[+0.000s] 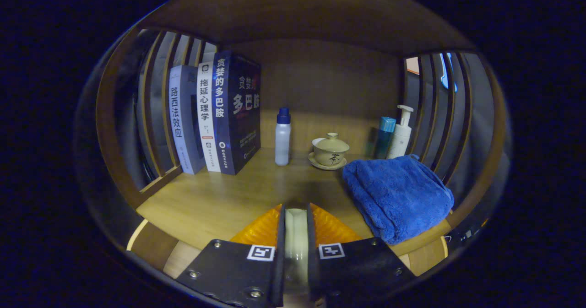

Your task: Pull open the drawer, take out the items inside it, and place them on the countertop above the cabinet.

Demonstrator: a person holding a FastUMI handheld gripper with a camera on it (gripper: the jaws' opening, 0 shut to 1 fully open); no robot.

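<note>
The tongs (295,225) grip a pale, slim object (295,235) between both fingers, low over the wooden tabletop (215,198). Ahead stand three books (215,116), a white bottle (282,138), a lidded teacup (330,151) and two dispensers (393,136). A folded blue towel (398,196) lies just right of the fingers.

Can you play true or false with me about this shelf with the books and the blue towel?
1. Three books stand upright beside the slatted side. True.
2. The towel is red. False: it is blue, folded on the countertop.
3. The lidded cup sits on a saucer. True.
4. The capped bottle lies on its side. False: it stands upright between the books and the cup.
5. The gripper is wide open. False: its fingers sit close together on a pale thing.
</note>
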